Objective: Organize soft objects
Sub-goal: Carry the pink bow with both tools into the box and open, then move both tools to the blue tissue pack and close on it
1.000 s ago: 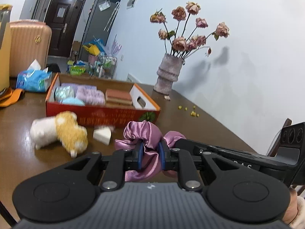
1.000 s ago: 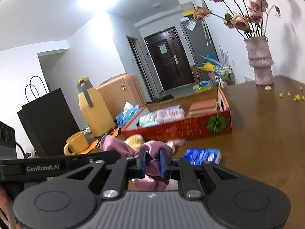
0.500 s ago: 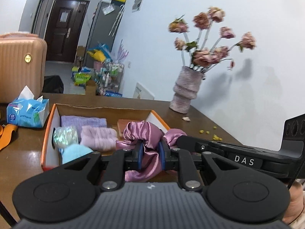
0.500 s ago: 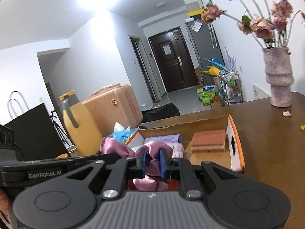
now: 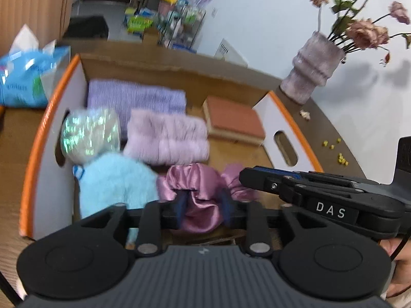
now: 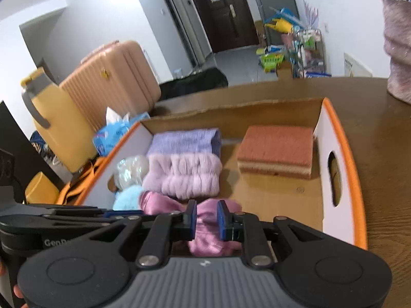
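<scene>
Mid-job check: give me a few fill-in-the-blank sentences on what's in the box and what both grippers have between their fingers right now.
1. Both the left gripper and the right gripper have the satin ____ scrunchie between their fingers, jaws opening.
2. The scrunchie hangs over the orange-rimmed cardboard ____.
3. The brown sponge lies at the box end nearest the ____ vase.
4. The fluffy blue item lies next to the iridescent ____.

Missing words: pink; box; flower; ball
</scene>
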{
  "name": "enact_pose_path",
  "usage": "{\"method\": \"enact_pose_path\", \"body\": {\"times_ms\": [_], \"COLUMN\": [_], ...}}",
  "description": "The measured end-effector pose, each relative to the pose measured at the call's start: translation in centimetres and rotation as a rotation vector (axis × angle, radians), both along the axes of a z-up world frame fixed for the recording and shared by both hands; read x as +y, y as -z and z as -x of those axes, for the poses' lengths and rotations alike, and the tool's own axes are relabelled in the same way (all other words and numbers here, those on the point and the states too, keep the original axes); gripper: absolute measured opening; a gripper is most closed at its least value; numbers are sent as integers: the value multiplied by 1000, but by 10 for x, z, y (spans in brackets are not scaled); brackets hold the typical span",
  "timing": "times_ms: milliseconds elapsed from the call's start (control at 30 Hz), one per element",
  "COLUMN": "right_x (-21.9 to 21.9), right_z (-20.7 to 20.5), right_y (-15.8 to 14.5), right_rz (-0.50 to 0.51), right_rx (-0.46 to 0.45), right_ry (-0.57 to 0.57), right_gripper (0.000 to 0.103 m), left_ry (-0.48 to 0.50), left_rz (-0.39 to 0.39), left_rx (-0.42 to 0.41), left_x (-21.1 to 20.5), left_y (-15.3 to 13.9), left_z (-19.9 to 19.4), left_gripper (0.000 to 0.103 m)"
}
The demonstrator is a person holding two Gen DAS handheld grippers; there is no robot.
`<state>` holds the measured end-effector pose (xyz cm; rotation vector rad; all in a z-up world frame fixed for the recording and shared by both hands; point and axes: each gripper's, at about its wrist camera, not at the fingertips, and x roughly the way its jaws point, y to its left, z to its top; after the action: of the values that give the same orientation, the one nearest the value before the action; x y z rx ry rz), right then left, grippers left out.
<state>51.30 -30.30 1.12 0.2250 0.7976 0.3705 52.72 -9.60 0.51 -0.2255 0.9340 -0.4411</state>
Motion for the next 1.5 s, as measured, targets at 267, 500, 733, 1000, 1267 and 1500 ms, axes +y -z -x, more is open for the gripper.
{"method": "enact_pose_path", "body": {"times_ms": [267,500,733,1000,1267,1500], "right_x": [-1,-12,-15,-17,-20,-25], "right_z": [10,64,164,268,321,326], "right_y": [-10,-65,-104,-88,-45,-19], "right_rz": [15,36,113,147,69,71], "right_rx": [-38,-189,-415,-482,-411,-346], "right_ry": [21,46,60,76,124,160], "right_gripper": [25,37,56,64,65,65], "left_ry": [-13,-49,-84,-90,-90,-77], "left_rz": [0,-55,-96,-111,-111,-99], "left_rx": [-69,-315,-574,-610,-511,-486], "left_x": [10,21,31,33,38,35], "left_y": [-18,-74,-104,-83,-52,-45], "left_z": [17,89,192,277,306,303], "left_gripper": [61,76,90,92,93,92]}}
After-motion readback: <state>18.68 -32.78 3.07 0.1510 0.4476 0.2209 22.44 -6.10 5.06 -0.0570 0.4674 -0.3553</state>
